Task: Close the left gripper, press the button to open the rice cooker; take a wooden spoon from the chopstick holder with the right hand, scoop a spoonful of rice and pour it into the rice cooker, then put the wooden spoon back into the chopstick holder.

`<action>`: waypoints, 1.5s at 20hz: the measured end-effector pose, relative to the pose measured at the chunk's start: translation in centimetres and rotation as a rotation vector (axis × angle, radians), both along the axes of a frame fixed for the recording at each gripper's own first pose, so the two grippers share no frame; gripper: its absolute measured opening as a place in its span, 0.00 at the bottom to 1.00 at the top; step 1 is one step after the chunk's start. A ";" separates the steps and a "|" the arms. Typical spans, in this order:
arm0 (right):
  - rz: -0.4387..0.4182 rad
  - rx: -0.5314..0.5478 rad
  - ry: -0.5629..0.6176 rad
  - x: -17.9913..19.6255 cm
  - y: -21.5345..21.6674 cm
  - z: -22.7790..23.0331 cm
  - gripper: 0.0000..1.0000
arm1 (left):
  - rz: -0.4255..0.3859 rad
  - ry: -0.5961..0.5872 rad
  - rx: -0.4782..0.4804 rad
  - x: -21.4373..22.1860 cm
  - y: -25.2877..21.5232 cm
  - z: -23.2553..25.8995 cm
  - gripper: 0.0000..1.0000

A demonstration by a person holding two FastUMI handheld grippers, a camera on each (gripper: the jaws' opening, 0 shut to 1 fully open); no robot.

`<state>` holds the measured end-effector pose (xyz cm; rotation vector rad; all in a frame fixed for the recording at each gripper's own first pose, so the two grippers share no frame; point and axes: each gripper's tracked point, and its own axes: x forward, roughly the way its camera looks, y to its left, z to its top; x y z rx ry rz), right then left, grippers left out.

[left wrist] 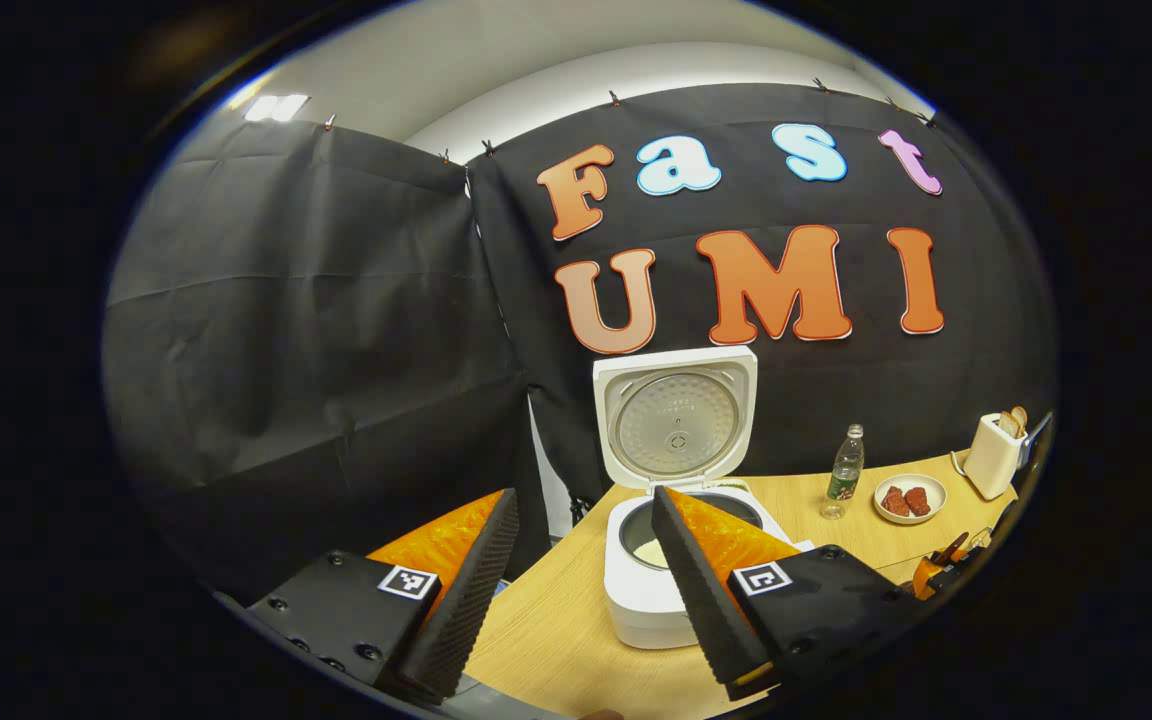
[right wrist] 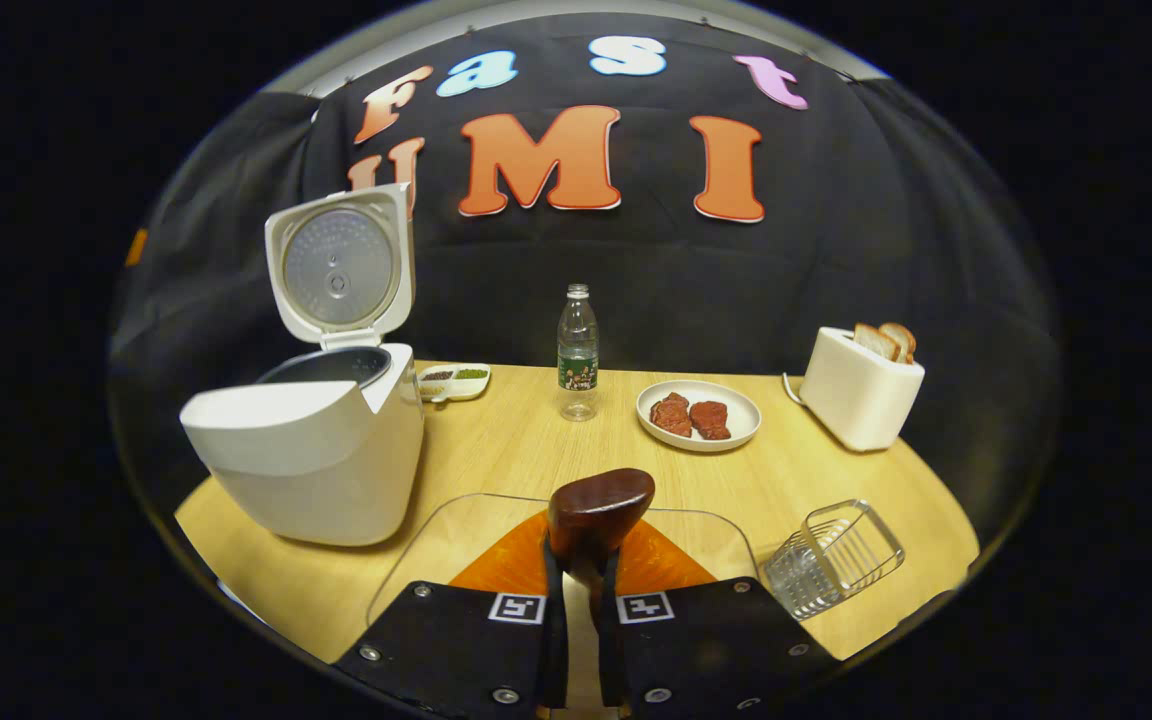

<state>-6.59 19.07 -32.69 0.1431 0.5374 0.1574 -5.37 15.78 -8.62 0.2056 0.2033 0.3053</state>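
The white rice cooker (left wrist: 651,600) stands with its lid (left wrist: 676,420) raised, and a little pale rice lies in the inner pot (left wrist: 648,551). My left gripper (left wrist: 584,495) is open, its fingers wide apart just in front of the cooker. My right gripper (right wrist: 582,555) is shut on a dark wooden spoon (right wrist: 601,508), whose bowl sticks up past the fingertips. Under it lies a clear glass container (right wrist: 416,545). The open rice cooker (right wrist: 316,450) is to its left, and the wire chopstick holder (right wrist: 836,555) is at its right front.
On the wooden table (right wrist: 526,450) stand a water bottle (right wrist: 577,350), a plate of red meat (right wrist: 698,415), a white toaster with bread (right wrist: 861,390) and a small divided dish (right wrist: 454,380). The table's edge (left wrist: 556,540) runs left of the cooker.
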 end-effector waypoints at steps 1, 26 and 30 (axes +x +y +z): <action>-0.028 0.072 0.032 0.0 0.3 -0.1 0.12 | -0.001 0.005 0.005 -0.1 0.3 -0.1 0.92; -0.337 1.014 0.492 1.4 -3.5 -3.0 0.12 | -0.022 0.033 -0.003 0.8 0.6 -1.1 0.92; -0.393 1.168 0.499 1.7 -5.9 -1.5 0.11 | -0.030 0.025 -0.013 1.1 -0.4 -1.2 0.92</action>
